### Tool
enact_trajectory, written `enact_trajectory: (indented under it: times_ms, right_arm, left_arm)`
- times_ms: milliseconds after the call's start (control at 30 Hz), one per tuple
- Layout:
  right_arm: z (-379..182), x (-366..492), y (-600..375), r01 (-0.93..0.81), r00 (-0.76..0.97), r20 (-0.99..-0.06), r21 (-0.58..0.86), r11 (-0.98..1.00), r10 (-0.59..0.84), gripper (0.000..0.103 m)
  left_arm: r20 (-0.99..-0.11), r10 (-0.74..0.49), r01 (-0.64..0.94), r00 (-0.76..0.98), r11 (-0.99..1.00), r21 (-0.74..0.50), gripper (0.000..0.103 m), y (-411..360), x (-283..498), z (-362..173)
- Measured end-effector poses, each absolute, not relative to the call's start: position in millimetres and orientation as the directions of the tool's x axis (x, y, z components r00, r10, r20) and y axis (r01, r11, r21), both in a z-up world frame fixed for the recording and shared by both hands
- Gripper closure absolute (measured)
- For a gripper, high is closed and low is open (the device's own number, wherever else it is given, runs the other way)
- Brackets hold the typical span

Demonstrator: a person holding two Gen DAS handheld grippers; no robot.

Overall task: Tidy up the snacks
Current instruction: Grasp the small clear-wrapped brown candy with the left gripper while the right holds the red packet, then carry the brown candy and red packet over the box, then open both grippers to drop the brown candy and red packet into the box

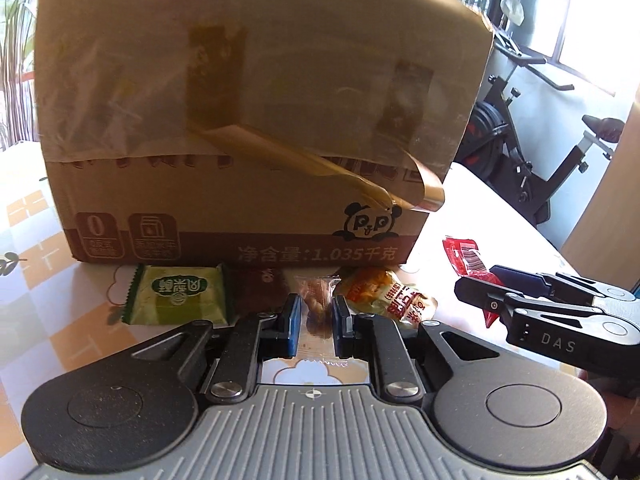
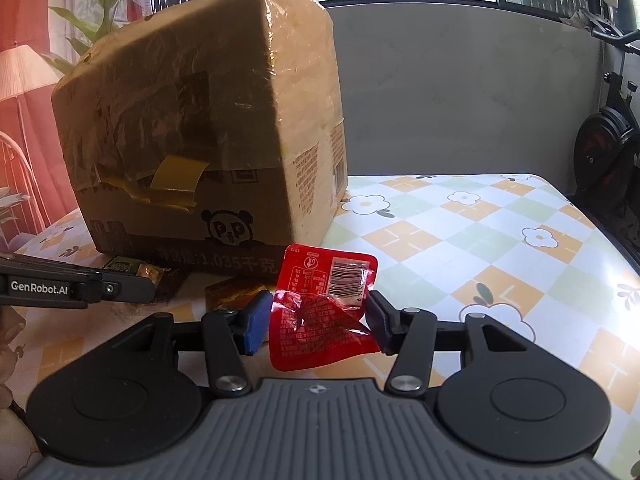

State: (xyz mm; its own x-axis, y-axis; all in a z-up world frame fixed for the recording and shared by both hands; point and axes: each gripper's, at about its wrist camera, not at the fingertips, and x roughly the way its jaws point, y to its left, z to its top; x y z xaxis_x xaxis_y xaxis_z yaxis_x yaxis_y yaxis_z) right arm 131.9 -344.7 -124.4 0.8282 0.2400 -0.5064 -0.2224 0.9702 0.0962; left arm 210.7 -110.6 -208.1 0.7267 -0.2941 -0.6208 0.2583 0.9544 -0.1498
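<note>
I have both claws down at the foot of the cardboard box (image 1: 256,120), which stands on the flowered worktop (image 2: 460,240) with its tape peeling loose along the front. The snacks lie in a row against the box's front bottom edge, probably pushed there so they stay within reach. My left claw (image 1: 316,320) has its blue pads on either side of a clear-wrapped snack (image 1: 316,300) right in front of the box; the pads look pressed to the wrapper, so I judge it clamped on that snack, low on the worktop, though I cannot say if it has lifted. To the left of it, along the box's edge, lies a green packet (image 1: 176,296), then a dark brown one (image 1: 260,292), and to the right an orange-and-white packet (image 1: 384,296). My right claw (image 2: 320,320) sits off the box's right front corner with a crumpled red packet (image 2: 324,312) between its pads; they stand apart, only its right pad seems to touch the foil, so I take it as not yet gripping. From where things lie, sorting has barely begun.
</note>
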Motion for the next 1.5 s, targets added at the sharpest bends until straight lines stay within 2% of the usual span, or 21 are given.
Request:
enact_trajectory:
  times_ms: [200, 500, 667, 833, 967, 1133, 1200, 1333, 1400, 1467, 1500]
  right_arm:
    - [-122.4, 125.8, -340.9, -0.228, 0.839, -0.490, 0.076, 0.971, 0.236, 0.049]
    - [-105.8, 105.5, -338.6, -0.214, 0.859, -0.453, 0.103, 0.971, 0.237, 0.049]
    - [-65.3, 93.9, -329.3, -0.256, 0.889, -0.372, 0.083, 0.963, 0.268, 0.049]
    - [-7.4, 103.8, -314.3, -0.336, 0.907, -0.256, 0.040, 0.941, 0.334, 0.049]
    - [29.4, 132.9, -290.9, -0.410, 0.893, -0.214, -0.020, 0.912, 0.397, 0.049]
    - [43.4, 191.2, -261.6, -0.429, 0.885, -0.215, -0.027, 0.903, 0.414, 0.049]
    - [42.6, 215.8, -258.1, -0.410, 0.885, -0.228, 0.024, 0.912, 0.405, 0.049]
    - [34.2, 246.6, -250.7, -0.357, 0.895, -0.274, 0.033, 0.934, 0.352, 0.048]
    - [27.7, 255.2, -249.9, -0.345, 0.885, -0.312, 0.055, 0.937, 0.345, 0.046]
    - [23.4, 255.7, -254.7, -0.328, 0.884, -0.326, 0.076, 0.942, 0.335, 0.041]
    - [22.6, 252.3, -258.9, -0.325, 0.886, -0.321, 0.088, 0.942, 0.336, 0.039]
  left_arm:
    - [-0.609, -0.304, 0.268, 0.732, 0.951, -0.153, 0.086, -106.7, 202.6, -199.9]
    - [-0.545, -0.335, 0.294, 0.768, 0.941, -0.164, 0.086, -91.7, 188.8, -165.6]
    - [-0.502, -0.355, 0.314, 0.789, 0.934, -0.168, 0.086, -85.1, 181.9, -137.8]
    - [-0.404, -0.348, 0.311, 0.846, 0.937, -0.156, 0.086, -70.0, 178.5, -94.6]
    - [-0.339, -0.312, 0.300, 0.888, 0.950, -0.090, 0.086, -63.9, 192.5, -56.9]
    - [-0.287, -0.289, 0.288, 0.913, 0.956, -0.046, 0.086, -68.1, 230.0, -22.9]
    - [-0.271, -0.264, 0.270, 0.926, 0.963, -0.015, 0.086, -73.1, 244.9, -15.4]
    - [-0.286, -0.230, 0.242, 0.930, 0.970, 0.008, 0.085, -86.6, 273.1, -12.1]
    - [-0.286, -0.267, 0.283, 0.920, 0.959, 0.015, 0.083, -93.0, 280.9, -13.7]
    - [-0.311, -0.271, 0.295, 0.911, 0.955, 0.031, 0.065, -97.8, 285.4, -16.3]
    - [-0.313, -0.255, 0.278, 0.915, 0.960, 0.029, 0.061, -95.3, 289.0, -19.8]
